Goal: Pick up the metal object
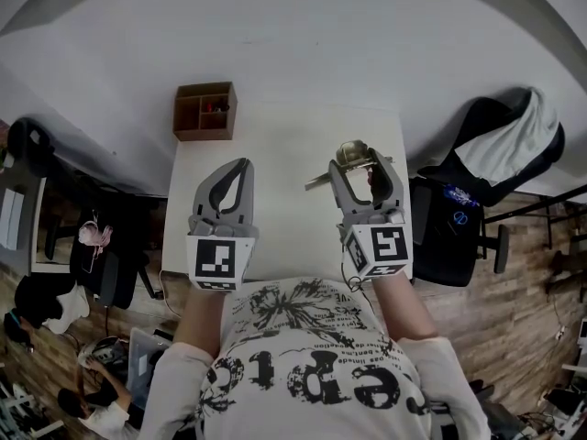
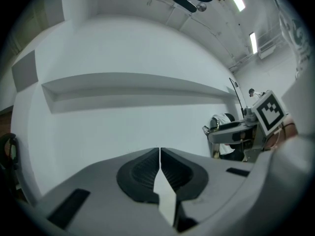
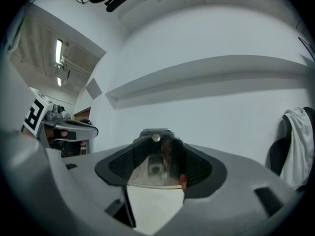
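Note:
The metal object [image 1: 349, 152] is a shiny steel piece with a flat bar sticking out to its left. It sits between the fingers of my right gripper [image 1: 363, 158], above the white table [image 1: 275, 145]. In the right gripper view the metal object [image 3: 156, 157] fills the gap between the dark pads, which press on both its sides. My left gripper [image 1: 242, 166] hovers to the left at about the same height. Its pads meet along one line in the left gripper view, left gripper [image 2: 160, 162], with nothing between them. Both gripper views look towards a white wall.
A small wooden compartment box [image 1: 204, 111] stands at the table's far left corner. A dark chair draped with clothing [image 1: 503, 145] stands to the right of the table. People and clutter fill the floor at lower left [image 1: 55, 301].

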